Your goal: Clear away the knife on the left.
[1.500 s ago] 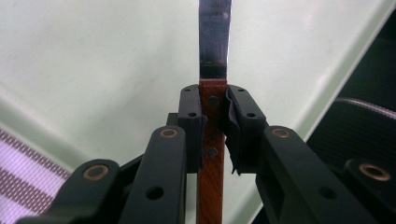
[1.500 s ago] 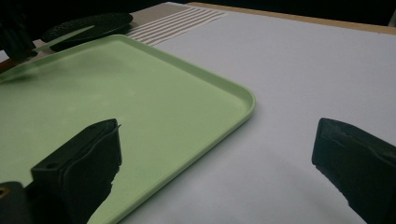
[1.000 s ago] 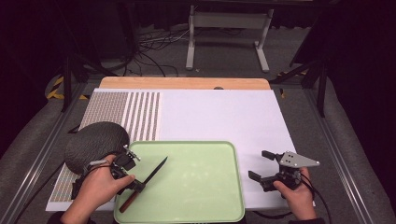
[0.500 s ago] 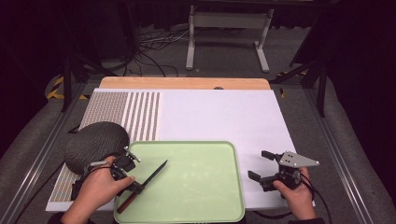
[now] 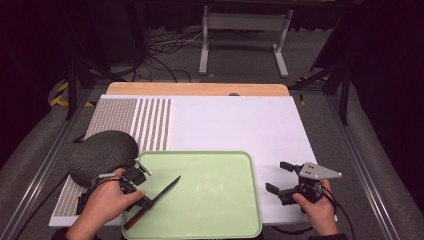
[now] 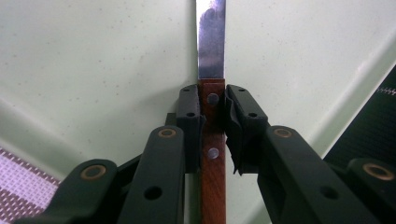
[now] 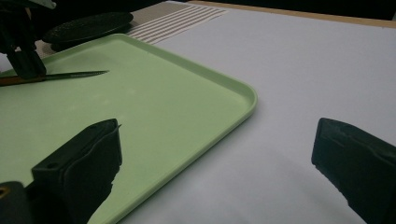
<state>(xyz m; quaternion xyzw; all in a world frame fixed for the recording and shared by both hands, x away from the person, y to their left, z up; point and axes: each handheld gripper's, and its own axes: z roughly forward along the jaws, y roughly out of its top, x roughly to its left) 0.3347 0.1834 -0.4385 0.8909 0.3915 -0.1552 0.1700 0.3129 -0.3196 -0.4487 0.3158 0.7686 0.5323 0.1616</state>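
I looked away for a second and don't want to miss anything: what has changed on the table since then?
Very little. The left tool has just been opening a touch, its jaws still at the knife handle, which lies on the green tray where it was. The right tool stays open and unmoved beside the tray, and the dark mat has not shifted.

The knife (image 6: 212, 116) is cut off at top and bottom in the left gripper view, its tip out of frame.

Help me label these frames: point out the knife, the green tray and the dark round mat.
knife (image 5: 167, 188), high view, middle of its blade.
green tray (image 5: 252, 165), high view, right rim.
dark round mat (image 5: 102, 150), high view, its centre.
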